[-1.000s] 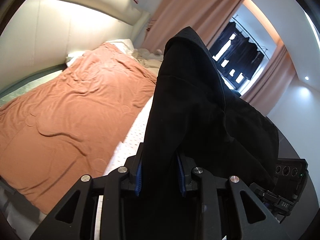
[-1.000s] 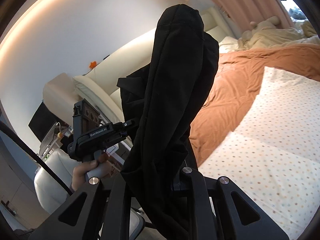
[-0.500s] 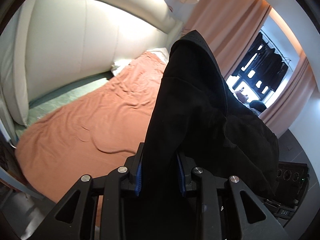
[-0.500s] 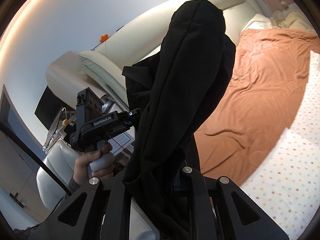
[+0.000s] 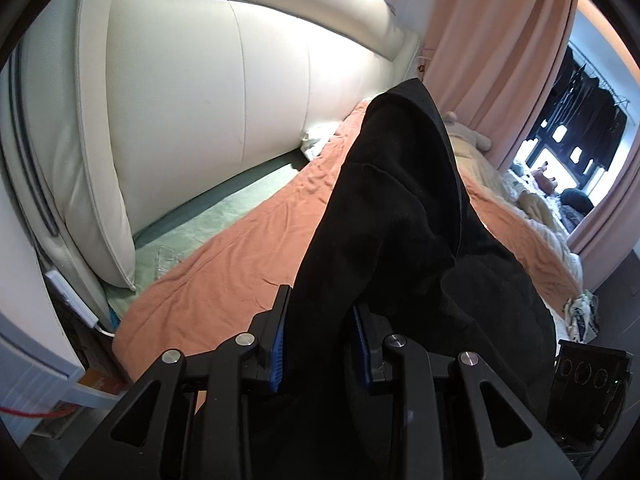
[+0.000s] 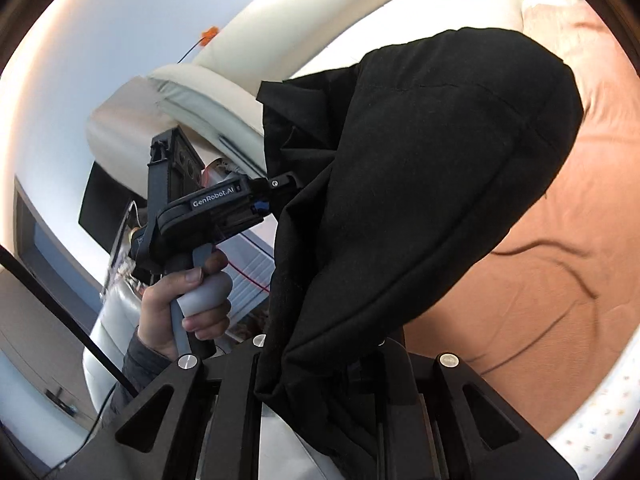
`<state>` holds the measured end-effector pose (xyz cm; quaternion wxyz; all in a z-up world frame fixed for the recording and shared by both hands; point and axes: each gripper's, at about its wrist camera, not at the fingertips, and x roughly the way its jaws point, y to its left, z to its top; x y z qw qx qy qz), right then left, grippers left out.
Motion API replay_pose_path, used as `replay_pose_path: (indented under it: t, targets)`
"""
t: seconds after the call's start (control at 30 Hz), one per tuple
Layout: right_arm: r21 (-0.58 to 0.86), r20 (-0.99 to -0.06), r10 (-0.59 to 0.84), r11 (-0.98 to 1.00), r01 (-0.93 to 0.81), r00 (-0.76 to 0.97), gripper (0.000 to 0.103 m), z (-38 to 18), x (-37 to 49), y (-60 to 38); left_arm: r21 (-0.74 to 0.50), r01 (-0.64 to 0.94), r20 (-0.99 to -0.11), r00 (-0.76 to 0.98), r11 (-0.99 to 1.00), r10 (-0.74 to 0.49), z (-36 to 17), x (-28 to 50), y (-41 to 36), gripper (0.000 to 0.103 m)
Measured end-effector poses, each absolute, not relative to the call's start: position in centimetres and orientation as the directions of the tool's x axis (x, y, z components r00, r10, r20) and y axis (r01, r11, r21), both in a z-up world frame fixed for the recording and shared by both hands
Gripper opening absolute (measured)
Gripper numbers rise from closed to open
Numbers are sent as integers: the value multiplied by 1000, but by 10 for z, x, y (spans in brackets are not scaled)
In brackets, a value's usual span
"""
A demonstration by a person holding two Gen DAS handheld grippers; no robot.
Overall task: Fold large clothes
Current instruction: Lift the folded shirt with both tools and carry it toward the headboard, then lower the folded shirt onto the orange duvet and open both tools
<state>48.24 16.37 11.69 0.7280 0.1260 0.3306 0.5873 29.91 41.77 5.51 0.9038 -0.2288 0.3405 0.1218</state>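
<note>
A large black garment (image 5: 400,220) hangs between both grippers, held up in the air above the bed. My left gripper (image 5: 320,332) is shut on a thick bunch of it, the blue pads pressing from both sides. In the right wrist view the same black garment (image 6: 420,180) billows up and over my right gripper (image 6: 324,356), which is shut on its lower fold; the fabric hides the fingertips. The left gripper (image 6: 280,188) shows there too, held by a hand (image 6: 188,300), biting the garment's far edge.
An orange-brown sheet (image 5: 240,256) covers the bed, with a cream padded headboard (image 5: 200,92) behind it. A dotted white cover (image 6: 600,432) lies at the bed's near side. Pink curtains (image 5: 492,52) and a window with hanging dark clothes (image 5: 588,108) stand at the far right.
Both grippers swung towards the headboard end of the bed with the garment still clamped. The dotted cover has slid almost out of the right view; the headboard now fills the left view.
</note>
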Motion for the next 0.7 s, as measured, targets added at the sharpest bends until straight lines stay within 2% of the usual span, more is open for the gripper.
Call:
replay_pose_path:
  t: [0.17,0.37,0.4,0.47,0.53,0.57,0.63,0.7]
  targets:
    - [665,-301,950,268,-697,79,11,85,526,160,-289,-406,-710,698,867,89,37,335,415,28]
    - [713,-307,943,319,-625,130,11,55,575,144,-211,-461,-795,594,862,123,9,393,403,30]
    - [716,-315,939,332,-614,139,11,50,581,142,-201,-478,-801,582,855,137,6,397,404,36]
    - [715,-336,929,360,-599,157,11,39,587,147,-181,-514,-787,587,839,190,6,398,401,40]
    - [709,-388,904,416,-569,177,11,27,600,147,-198,-524,-772,604,829,197,7,391,399,55]
    - [706,-421,887,450,-547,188,13,21,606,146,-212,-524,-770,609,825,190,3,386,401,67]
    - [684,-528,824,556,-471,207,16,5,620,141,-207,-527,-766,611,824,199,0,372,394,68]
    - [708,-545,823,553,-438,158,22,-8,626,136,-198,-517,-766,612,833,197,-9,357,388,69]
